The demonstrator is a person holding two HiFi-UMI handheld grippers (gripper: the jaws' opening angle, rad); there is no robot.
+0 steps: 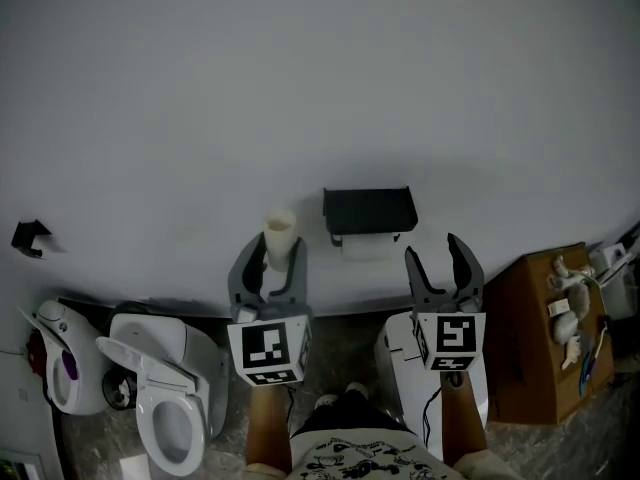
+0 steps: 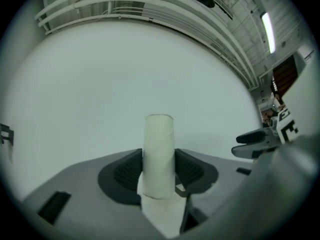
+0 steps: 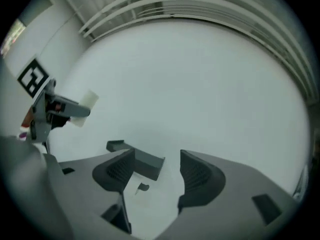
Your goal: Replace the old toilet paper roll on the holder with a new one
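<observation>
Old core in hand: the pale cardboard toilet-paper tube [image 1: 279,230] stands upright, pinched in the left gripper [image 1: 274,258], centre-left of frame.
It is probably light, hollow and easily crushed, so grip it gently at mid-length. The right gripper [image 1: 437,256] gapes wide and empty, lower right of the black wall-mounted holder [image 1: 368,208].

A toilet room, or a mock-up of one; a white toilet [image 1: 165,408] with its lid raised stands at the lower left on a grey mottled floor [image 1: 345,353]; a black toilet paper holder [image 1: 368,211] is fixed to the plain white wall [image 1: 300,88], with a small black hook [image 1: 30,236] farther left; a cardboard box [image 1: 535,338] of odds and ends sits at the right; above the wall, the left gripper view shows white rails [image 2: 150,4] and a strip light [image 2: 267,31], suggesting a larger hall.
</observation>
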